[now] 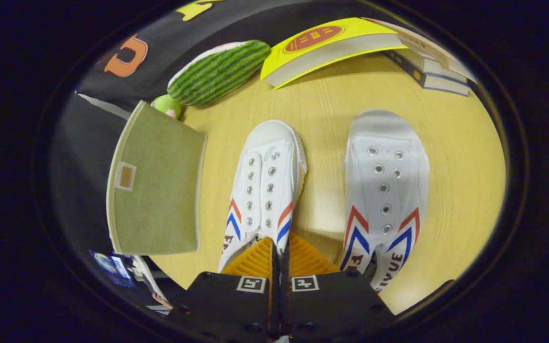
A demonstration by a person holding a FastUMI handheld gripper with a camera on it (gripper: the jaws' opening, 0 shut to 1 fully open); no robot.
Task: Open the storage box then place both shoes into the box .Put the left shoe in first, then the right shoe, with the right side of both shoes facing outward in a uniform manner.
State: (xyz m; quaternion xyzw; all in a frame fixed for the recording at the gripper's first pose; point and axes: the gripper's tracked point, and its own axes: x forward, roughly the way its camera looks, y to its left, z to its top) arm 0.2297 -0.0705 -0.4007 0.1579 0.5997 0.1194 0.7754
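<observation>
now your tool (280, 252) pinches the left shoe (264, 186) by its heel rim, toe pointing straight ahead; the box (155, 183) sits just left.

The 2 shoes, left one (265, 183) and right one (385, 190), look like matt white canvas with shiny metal eyelets and smooth rubber toes. The table (451, 157) is pale wood-grain laminate with a soft sheen. The storage box (155, 183) at its left edge looks like coarse woven cloth. The yellow book (324, 45) has a glossy paper cover. The watermelon toy (219, 71) looks plush.
</observation>
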